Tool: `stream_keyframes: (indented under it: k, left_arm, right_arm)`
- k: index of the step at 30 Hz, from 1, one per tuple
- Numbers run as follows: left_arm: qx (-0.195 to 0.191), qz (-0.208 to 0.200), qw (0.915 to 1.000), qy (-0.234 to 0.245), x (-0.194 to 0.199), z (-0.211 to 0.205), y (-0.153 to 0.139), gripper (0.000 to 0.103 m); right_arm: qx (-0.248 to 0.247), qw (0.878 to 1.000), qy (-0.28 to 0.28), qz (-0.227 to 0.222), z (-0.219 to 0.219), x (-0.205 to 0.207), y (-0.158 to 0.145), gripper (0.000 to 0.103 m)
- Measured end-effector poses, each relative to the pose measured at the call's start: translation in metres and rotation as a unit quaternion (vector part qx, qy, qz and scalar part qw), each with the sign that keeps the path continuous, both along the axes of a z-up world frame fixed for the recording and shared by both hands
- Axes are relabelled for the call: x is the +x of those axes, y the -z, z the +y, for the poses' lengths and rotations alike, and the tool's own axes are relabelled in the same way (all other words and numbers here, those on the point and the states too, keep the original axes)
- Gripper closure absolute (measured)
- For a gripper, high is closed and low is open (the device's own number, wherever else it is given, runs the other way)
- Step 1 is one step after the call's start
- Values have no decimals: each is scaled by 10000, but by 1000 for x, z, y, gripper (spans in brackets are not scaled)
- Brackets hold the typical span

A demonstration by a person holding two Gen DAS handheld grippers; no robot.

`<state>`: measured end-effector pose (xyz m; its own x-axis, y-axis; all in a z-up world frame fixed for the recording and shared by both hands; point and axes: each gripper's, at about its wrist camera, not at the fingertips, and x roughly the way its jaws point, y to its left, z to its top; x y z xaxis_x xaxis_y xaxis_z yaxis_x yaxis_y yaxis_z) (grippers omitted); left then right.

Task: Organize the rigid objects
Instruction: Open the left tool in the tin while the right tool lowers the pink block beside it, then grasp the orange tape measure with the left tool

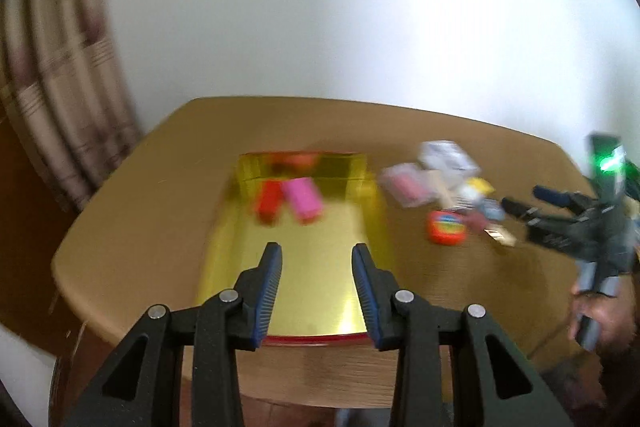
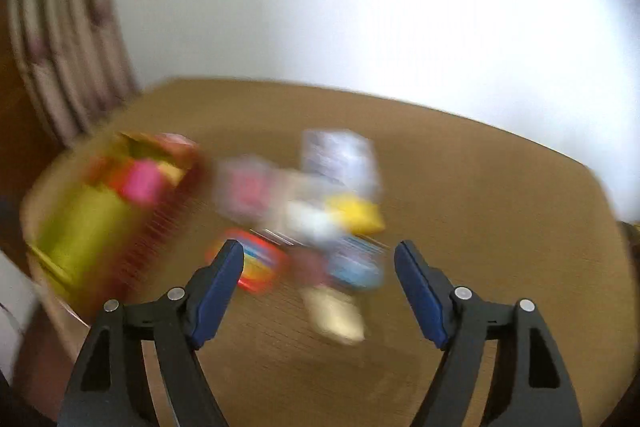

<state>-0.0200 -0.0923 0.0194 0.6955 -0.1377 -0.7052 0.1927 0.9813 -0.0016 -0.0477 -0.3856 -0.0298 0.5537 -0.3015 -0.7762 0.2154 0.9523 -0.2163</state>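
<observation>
A shallow gold box with a red rim (image 1: pixel 304 267) lies on the round wooden table (image 1: pixel 160 187). A red block (image 1: pixel 269 203) and a pink block (image 1: pixel 303 201) lie at its far end. My left gripper (image 1: pixel 317 255) is open and empty above the box's near half. A pile of small items lies to the right: an orange-red case (image 1: pixel 447 227), a pink packet (image 1: pixel 406 185), a white box (image 1: pixel 448 155), a yellow piece (image 1: pixel 478 185). My right gripper (image 2: pixel 319 253) is open and empty, just short of this blurred pile (image 2: pixel 320 219). It also shows in the left wrist view (image 1: pixel 520 201).
A striped curtain (image 1: pixel 60 67) hangs at the left, a white wall (image 1: pixel 360 7) behind the table. The gold box shows blurred at the left of the right wrist view (image 2: pixel 84 227). A hand (image 1: pixel 600 319) holds the right gripper at the table's right edge.
</observation>
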Motion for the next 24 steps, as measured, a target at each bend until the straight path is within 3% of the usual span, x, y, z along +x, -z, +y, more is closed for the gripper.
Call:
stream_keyframes:
  k: [5, 10, 12, 16, 24]
  left_arm:
    - [-478, 472, 9947, 784, 23, -62, -1, 65]
    - [-285, 828, 9888, 1210, 60, -123, 28, 65]
    - [-157, 1055, 9872, 1183, 79, -135, 44, 65]
    - [-155, 1462, 9815, 1226, 112, -149, 80, 65]
    - [86, 1536, 9819, 1109, 136, -157, 106, 65]
  right_arm:
    - [56, 9973, 698, 227, -75, -37, 21, 28]
    - [453, 9946, 936, 50, -113, -55, 27, 27]
    - [546, 9943, 915, -54, -122, -59, 26, 20]
    - [765, 9932, 861, -181, -128, -63, 25, 19]
    - [1211, 9885, 877, -237, -127, -63, 23, 18]
